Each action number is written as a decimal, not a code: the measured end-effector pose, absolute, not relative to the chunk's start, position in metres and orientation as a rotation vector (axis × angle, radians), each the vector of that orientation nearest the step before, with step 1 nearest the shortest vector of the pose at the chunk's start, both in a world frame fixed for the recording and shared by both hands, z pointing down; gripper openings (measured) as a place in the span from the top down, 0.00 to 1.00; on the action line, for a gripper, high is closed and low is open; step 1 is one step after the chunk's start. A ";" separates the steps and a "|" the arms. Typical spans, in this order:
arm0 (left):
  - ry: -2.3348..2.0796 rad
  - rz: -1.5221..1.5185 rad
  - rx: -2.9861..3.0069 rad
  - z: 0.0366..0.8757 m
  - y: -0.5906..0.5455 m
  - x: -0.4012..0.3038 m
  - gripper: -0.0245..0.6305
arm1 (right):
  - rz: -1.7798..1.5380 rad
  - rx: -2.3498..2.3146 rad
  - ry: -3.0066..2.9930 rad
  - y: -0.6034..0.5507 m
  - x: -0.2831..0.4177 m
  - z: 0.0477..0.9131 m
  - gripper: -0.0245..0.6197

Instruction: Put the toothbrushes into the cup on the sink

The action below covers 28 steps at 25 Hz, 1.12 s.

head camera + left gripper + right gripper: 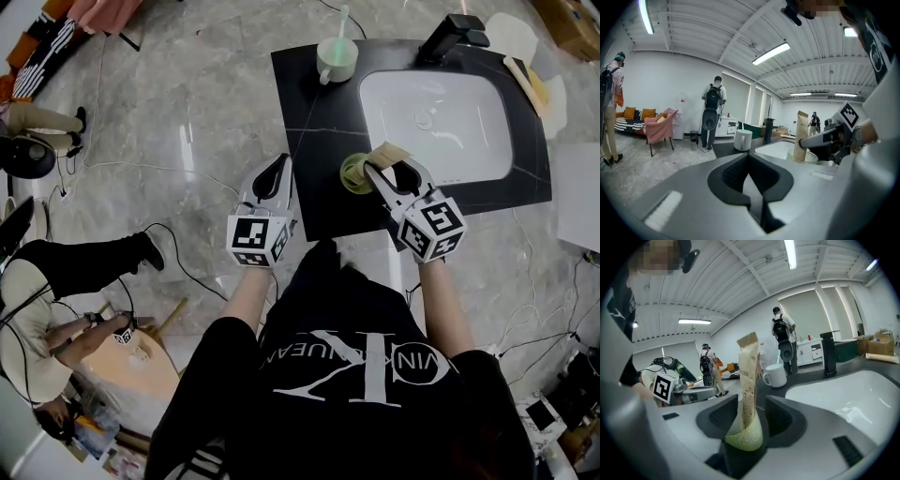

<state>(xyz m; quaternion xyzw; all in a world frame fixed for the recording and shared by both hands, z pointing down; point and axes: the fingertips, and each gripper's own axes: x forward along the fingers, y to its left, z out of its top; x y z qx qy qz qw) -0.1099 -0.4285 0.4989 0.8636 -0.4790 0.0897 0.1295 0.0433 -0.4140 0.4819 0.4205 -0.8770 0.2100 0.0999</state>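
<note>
Toothbrush packet (749, 380) — a tall tan paper sleeve — stands upright in the small green woven cup (743, 434), right between the jaws of your right gripper (389, 171). Those jaws are spread, one pad on either side of the sleeve and neither pressing on it. The cup sits near the front edge of the black counter (309, 141), at about 8 o'clock from the white basin (436, 127).

Your left gripper (279, 167) hangs at 9 o'clock from the cup, just beside the counter's left edge and over the marble floor (187, 112). Its jaws are pressed together with nothing between them.

Farther out, at the counter's 11 o'clock corner, a white mug (336, 58) holds a pale toothbrush (341, 23) that sticks out toward 12 o'clock. The black faucet (452, 36) stands at the basin's far rim, near 12 o'clock. Past the counter — seen from the left gripper view — a person with a backpack (712, 108) stands on the floor.
</note>
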 end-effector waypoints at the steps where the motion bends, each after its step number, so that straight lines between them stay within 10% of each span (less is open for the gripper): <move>1: -1.394 0.260 2.510 0.499 -0.428 -0.110 0.95 | 0.626 1.246 -2.594 -0.413 0.045 0.482 0.73; 28: -1.469 0.207 2.549 0.465 -0.371 -0.105 0.95 | 0.568 1.383 -2.612 -0.364 0.083 0.451 0.76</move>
